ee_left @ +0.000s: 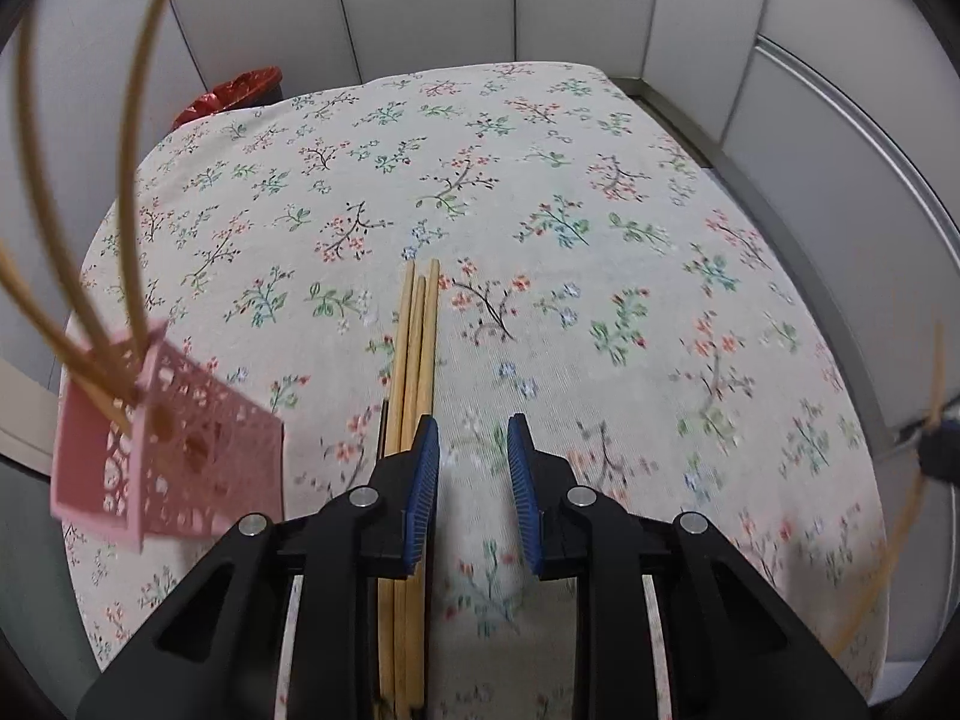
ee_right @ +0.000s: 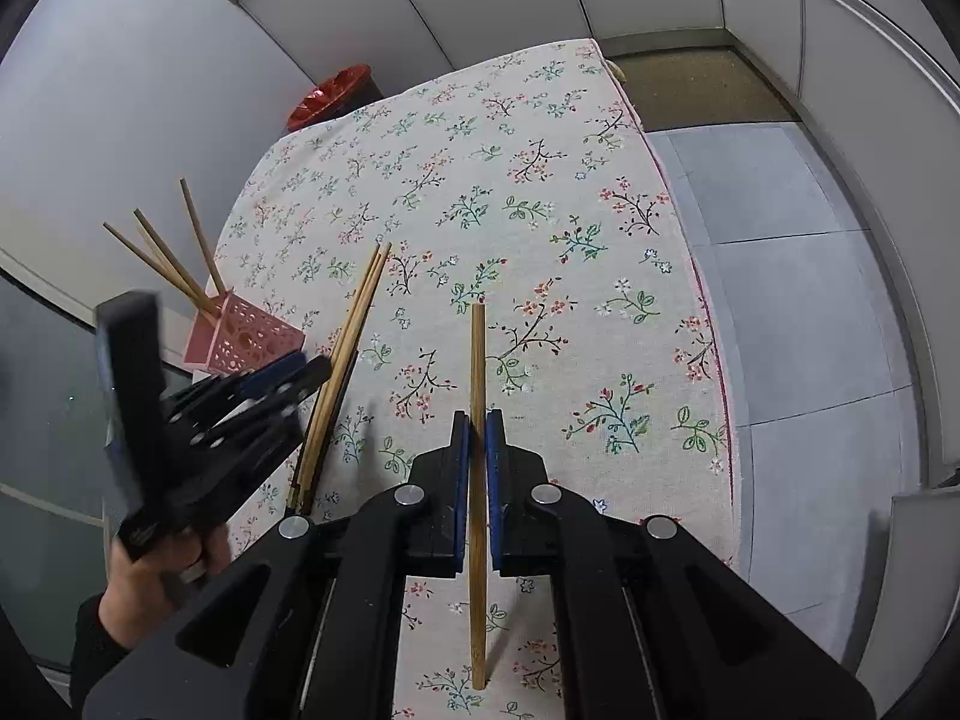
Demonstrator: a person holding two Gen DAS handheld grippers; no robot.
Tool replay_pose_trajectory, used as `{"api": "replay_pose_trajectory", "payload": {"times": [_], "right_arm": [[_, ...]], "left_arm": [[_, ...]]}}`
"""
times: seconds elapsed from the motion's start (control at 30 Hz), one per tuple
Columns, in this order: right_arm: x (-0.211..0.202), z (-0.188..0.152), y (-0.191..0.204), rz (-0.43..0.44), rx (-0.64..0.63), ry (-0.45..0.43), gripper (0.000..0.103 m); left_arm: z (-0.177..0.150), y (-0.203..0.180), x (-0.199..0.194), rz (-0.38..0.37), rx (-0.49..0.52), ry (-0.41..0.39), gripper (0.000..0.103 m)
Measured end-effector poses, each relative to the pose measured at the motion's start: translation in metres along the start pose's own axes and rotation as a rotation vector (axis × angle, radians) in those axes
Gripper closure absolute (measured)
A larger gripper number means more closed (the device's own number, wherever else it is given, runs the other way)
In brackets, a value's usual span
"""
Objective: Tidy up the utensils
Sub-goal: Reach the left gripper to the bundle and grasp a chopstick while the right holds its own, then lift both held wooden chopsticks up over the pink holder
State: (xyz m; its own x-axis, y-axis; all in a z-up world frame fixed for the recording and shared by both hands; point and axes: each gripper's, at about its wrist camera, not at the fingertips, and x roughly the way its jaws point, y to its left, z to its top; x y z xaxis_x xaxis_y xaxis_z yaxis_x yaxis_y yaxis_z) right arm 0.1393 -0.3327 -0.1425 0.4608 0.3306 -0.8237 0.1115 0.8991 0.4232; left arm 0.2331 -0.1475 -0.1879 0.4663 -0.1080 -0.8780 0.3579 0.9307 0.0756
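Note:
A bundle of wooden chopsticks (ee_left: 414,360) lies on the floral tablecloth (ee_left: 540,180), passing under my left gripper's left finger. My left gripper (ee_left: 473,450) is open and empty just above the cloth. A pink perforated holder (ee_left: 180,456) at the table's left edge holds three chopsticks (ee_left: 36,276). In the right wrist view my right gripper (ee_right: 478,438) is shut on a single chopstick (ee_right: 478,360), held above the cloth. The holder (ee_right: 252,342), the bundle (ee_right: 348,348) and the left gripper (ee_right: 288,378) show to its left.
A red-lined bin (ee_right: 333,96) stands beyond the table's far left corner. Grey panel walls (ee_left: 420,0) surround the table. Grey floor tiles (ee_right: 810,300) lie off the right edge. My right gripper with its chopstick shows blurred at the left view's right edge (ee_left: 936,450).

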Motion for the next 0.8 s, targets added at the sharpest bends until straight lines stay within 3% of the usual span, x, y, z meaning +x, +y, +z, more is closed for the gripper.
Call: {"api": "replay_pose_trajectory", "payload": {"times": [0.43, 0.67, 0.7, 0.77, 0.8], "right_arm": [[0.006, 0.008, -0.016, 0.007, 0.029, 0.018, 0.098], [0.006, 0.009, -0.020, 0.012, 0.041, 0.017, 0.098], [0.007, 0.009, -0.019, 0.012, 0.041, 0.018, 0.098], [0.008, 0.009, -0.019, 0.009, 0.041, 0.019, 0.098], [0.008, 0.009, -0.019, 0.008, 0.041, 0.019, 0.098]], "left_arm": [[0.024, 0.007, 0.053, 0.059, -0.036, 0.068, 0.078], [0.027, 0.009, 0.063, 0.038, -0.052, 0.079, 0.079], [0.028, 0.008, 0.064, 0.035, -0.053, 0.080, 0.080], [0.028, 0.007, 0.063, 0.025, -0.047, 0.081, 0.094], [0.027, 0.005, 0.062, 0.034, -0.042, 0.083, 0.096]]}}
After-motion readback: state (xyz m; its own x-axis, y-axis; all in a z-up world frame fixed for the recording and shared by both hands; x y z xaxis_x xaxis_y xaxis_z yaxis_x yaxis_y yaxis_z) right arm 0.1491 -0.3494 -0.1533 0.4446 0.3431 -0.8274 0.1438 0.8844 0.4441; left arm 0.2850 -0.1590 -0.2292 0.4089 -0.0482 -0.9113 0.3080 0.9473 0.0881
